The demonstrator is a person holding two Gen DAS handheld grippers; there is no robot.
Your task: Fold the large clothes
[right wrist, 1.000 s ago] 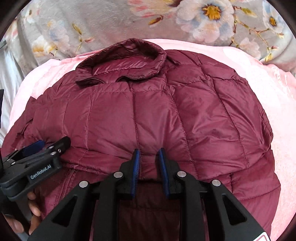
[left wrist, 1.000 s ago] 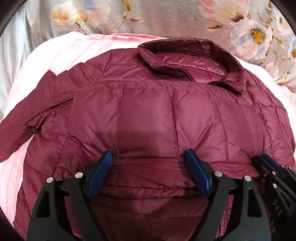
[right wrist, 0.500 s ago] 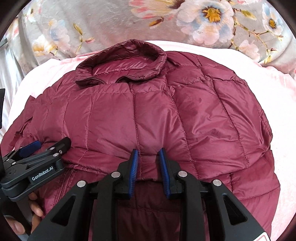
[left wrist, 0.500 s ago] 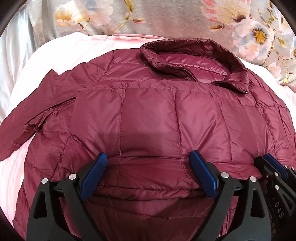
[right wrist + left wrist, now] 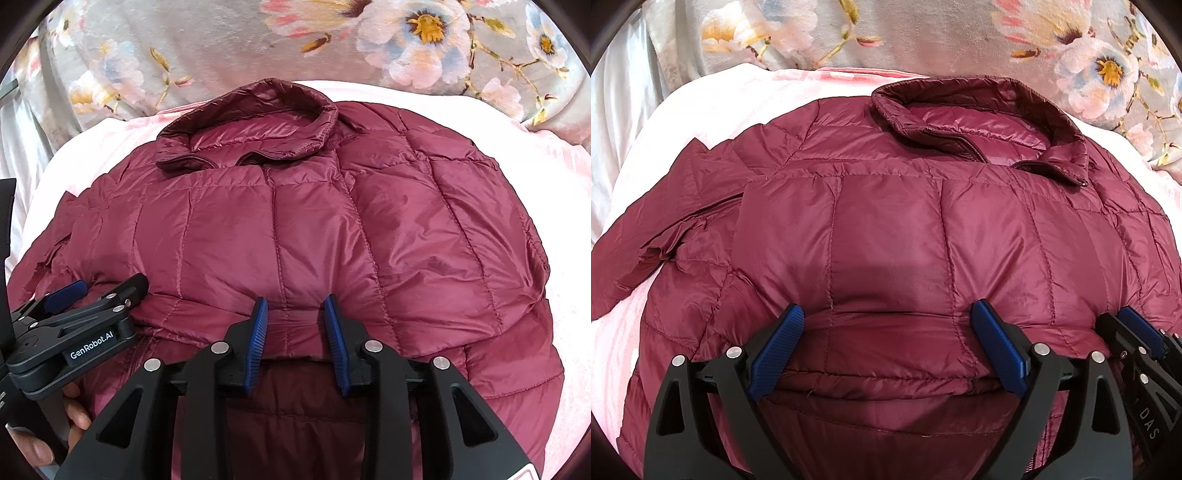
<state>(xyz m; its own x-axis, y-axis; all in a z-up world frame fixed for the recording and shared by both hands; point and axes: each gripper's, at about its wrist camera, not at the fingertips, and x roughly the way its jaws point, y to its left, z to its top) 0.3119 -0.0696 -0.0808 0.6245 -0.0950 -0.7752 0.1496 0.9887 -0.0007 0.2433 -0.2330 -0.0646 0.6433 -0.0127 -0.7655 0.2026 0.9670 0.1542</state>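
Observation:
A maroon quilted puffer jacket point(image 5: 886, 221) point(image 5: 314, 221) lies on a pink blanket, collar point(image 5: 979, 107) point(image 5: 258, 110) at the far end and its lower part folded up over the body. One sleeve point(image 5: 635, 236) sticks out to the left. My left gripper point(image 5: 888, 314) point(image 5: 110, 284) stands wide open over the near folded edge, its pads clear of the fabric. Beside it my right gripper point(image 5: 296, 302) point(image 5: 1115, 317) has its jaws opening; a ridge of the folded edge still sits between the pads, slack.
The pink blanket point(image 5: 701, 103) point(image 5: 535, 166) shows around the jacket on both sides. Grey floral fabric point(image 5: 923, 37) point(image 5: 221, 44) rises behind the collar. A person's hand point(image 5: 74, 417) holds the left gripper at the lower left.
The left jaws spread a little wider off the folded edge. The right jaws widened and the pinched ridge of jacket relaxed between them. Neither hand shifted.

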